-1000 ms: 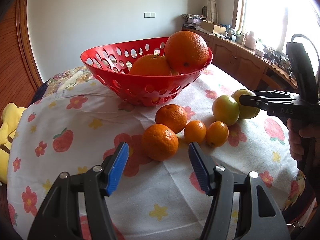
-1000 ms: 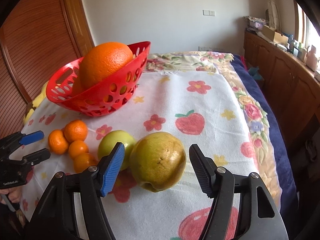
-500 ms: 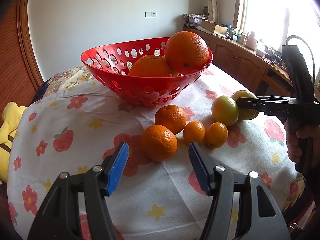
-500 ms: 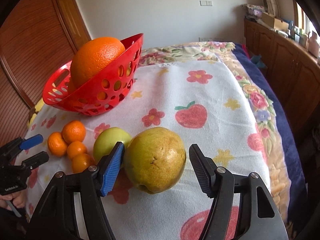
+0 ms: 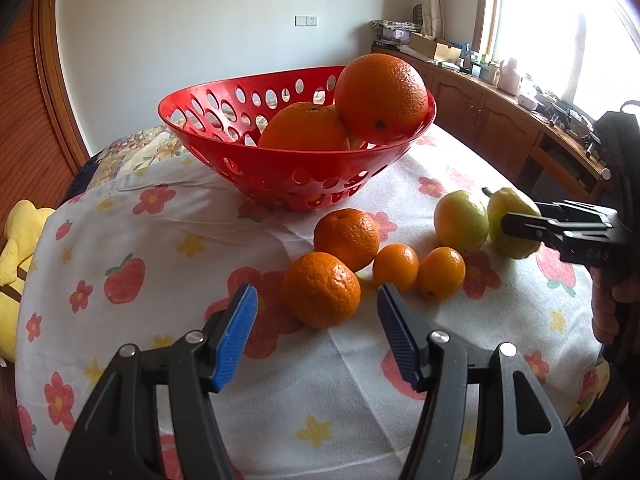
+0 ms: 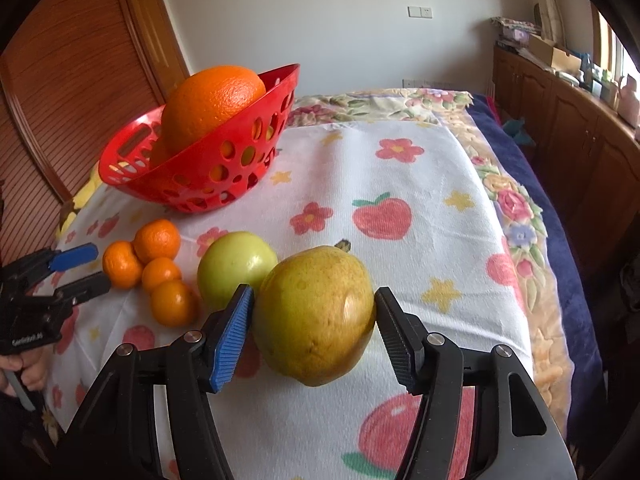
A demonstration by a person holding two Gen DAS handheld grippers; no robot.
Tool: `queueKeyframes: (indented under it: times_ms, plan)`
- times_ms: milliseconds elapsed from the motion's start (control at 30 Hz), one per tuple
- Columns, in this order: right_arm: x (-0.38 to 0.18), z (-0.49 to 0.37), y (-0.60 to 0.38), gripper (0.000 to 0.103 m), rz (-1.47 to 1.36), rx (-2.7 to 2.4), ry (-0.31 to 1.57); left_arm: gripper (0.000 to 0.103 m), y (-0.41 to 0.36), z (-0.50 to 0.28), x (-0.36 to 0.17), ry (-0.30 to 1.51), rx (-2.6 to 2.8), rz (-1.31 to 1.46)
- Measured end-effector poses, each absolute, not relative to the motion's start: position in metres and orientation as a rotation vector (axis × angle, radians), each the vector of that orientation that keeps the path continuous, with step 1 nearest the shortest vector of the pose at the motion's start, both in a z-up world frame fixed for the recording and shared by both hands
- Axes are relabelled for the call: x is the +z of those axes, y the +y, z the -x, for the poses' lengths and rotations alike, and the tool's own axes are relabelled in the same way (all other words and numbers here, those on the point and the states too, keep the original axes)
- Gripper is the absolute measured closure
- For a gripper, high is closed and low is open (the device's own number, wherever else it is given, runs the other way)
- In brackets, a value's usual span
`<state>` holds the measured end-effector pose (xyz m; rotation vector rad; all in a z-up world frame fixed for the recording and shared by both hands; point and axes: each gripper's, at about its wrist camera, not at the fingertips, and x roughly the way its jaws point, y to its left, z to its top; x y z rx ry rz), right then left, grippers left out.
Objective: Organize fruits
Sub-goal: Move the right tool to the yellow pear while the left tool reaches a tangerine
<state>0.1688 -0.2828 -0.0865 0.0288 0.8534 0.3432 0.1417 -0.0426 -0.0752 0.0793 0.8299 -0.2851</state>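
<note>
Counting 4 mandarins (image 5: 320,295), 1 apple (image 6: 236,268), 1 pear (image 6: 316,316) outside basket (image 5: 280,168).

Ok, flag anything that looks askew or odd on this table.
The red perforated plastic basket sits tilted, its rim higher on one side, with a large orange riding above the low edge, so it might roll out. Nothing looks spilled or damaged.
</note>
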Motion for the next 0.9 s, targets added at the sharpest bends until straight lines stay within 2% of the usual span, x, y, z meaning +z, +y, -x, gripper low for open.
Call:
queueKeyframes:
  times_ms: [400, 600, 900]
  plan:
    - [-0.091, -0.155, -0.284, 0.039, -0.042, 0.317, 0.810, 0.041, -0.047, -0.152, -0.081, 0.858, -0.293, -0.073]
    - [-0.095, -0.156, -0.283, 0.039, -0.057, 0.327, 0.814, 0.049, -0.051, -0.156, -0.087, 0.881, -0.279, -0.094]
    - [-0.096, -0.156, -0.284, 0.039, -0.054, 0.340, 0.813, 0.049, -0.052, -0.161, -0.093, 0.912, -0.279, -0.085]
